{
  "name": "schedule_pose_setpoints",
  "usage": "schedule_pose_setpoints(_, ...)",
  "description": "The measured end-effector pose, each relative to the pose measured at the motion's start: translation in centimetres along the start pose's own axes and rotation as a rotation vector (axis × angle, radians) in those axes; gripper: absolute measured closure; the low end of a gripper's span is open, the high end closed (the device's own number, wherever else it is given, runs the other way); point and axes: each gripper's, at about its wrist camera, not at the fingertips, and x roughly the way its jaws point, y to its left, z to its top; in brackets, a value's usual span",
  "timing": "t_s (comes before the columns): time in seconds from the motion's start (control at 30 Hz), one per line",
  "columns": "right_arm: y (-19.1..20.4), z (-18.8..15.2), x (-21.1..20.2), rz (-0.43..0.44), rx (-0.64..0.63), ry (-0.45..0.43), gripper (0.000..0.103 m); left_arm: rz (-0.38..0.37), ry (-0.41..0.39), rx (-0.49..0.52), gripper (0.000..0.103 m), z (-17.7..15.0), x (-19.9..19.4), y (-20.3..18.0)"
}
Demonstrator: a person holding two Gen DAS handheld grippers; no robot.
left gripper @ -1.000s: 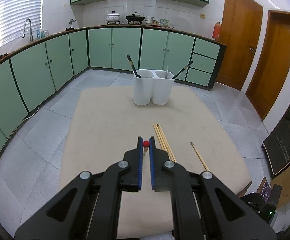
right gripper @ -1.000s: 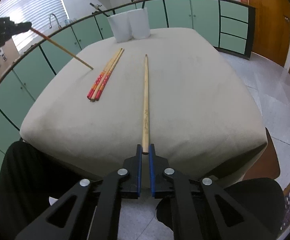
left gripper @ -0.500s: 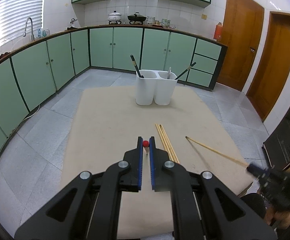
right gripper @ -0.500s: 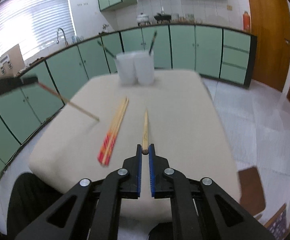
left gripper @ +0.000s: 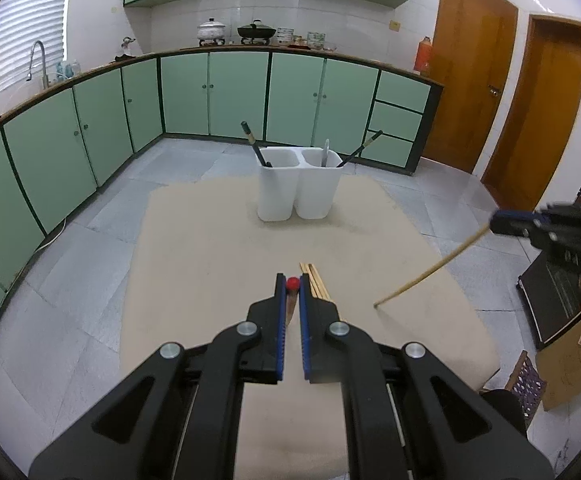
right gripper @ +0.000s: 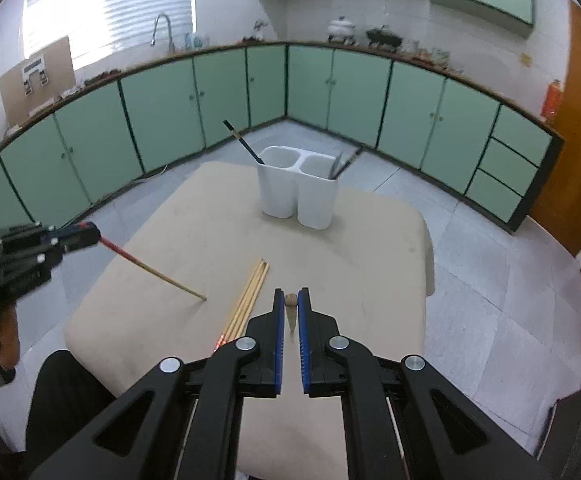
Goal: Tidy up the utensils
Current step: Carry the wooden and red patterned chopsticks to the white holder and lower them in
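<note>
My left gripper (left gripper: 291,278) is shut on the red end of a red-tipped chopstick (left gripper: 292,283). In the right wrist view this chopstick (right gripper: 158,276) slants down from the left gripper (right gripper: 96,234) to the beige table (right gripper: 370,264). My right gripper (right gripper: 289,294) is shut on a plain wooden chopstick (right gripper: 289,301). Seen from the left, this chopstick (left gripper: 430,270) hangs tilted from the right gripper (left gripper: 494,224), its tip near the cloth. A few chopsticks (right gripper: 250,300) lie together on the table. A white two-compartment holder (left gripper: 296,188) stands at the far side.
The holder has a black chopstick (left gripper: 254,144) in its left cup, and a white spoon (left gripper: 325,152) and a second black chopstick (left gripper: 360,150) in its right cup. Green cabinets (left gripper: 230,92) ring the room. A person's dark-clad leg (right gripper: 62,392) is at the near table edge.
My right gripper has lifted the plain chopstick off the table and swung it up and rightward. The left gripper has shifted only slightly, still holding its chopstick.
</note>
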Motion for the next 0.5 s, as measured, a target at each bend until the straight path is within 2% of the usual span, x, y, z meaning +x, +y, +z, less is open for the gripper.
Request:
schedule_pose_setpoints(0.2, -0.2, 4.8, 1.8, 0.013, -0.005, 0.074, 0.096, -0.024, 0.016, 0.007, 0.098, 2.8, 1.1, 0.1)
schedule_pose_setpoints(0.33, -0.6, 6.9, 1.8, 0.012, 0.003, 0.08, 0.096, -0.037, 0.012, 0.006, 0.098, 4.5, 1.5, 0.3)
schedule_pose_setpoints(0.5, -1.3, 10.0, 1.2, 0.02, 0.02, 0.073, 0.096, -0.041, -0.03, 0.011, 0.098, 8.2, 1.6, 0.2)
